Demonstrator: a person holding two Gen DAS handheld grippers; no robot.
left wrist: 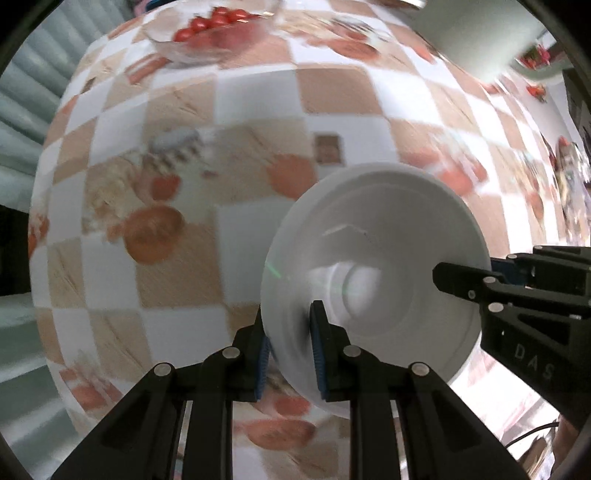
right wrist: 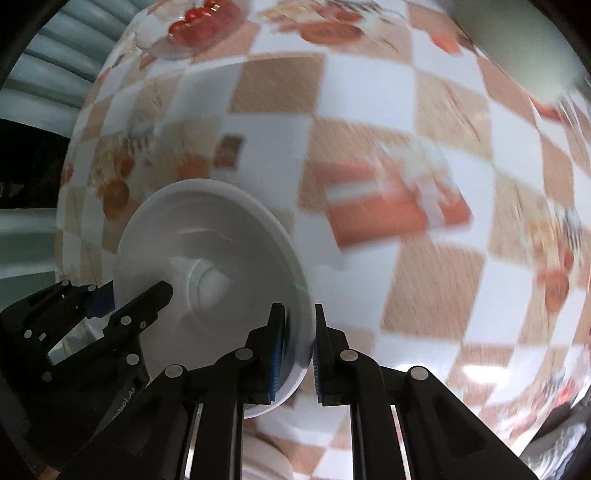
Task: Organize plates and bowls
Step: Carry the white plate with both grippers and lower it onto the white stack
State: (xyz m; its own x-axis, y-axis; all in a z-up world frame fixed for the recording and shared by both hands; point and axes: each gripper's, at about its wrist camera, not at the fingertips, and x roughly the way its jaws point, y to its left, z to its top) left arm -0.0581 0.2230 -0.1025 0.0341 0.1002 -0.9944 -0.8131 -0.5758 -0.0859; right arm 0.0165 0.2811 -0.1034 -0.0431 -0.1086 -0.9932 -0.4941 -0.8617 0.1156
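Bowl (left wrist: pixel 373 266) above table (left wrist: pixel 258 110) — tomato dish (left wrist: pixel 210 33) behind.

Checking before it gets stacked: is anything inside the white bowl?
The white bowl looks empty: only its bare white inside and round base show. The left gripper and right gripper clamp opposite rim edges, and their fingers cover small patches of wall.

A checkered tablecloth (left wrist: pixel 258 110) covers the table, bearing a glass bowl of tomatoes (left wrist: pixel 210 33).
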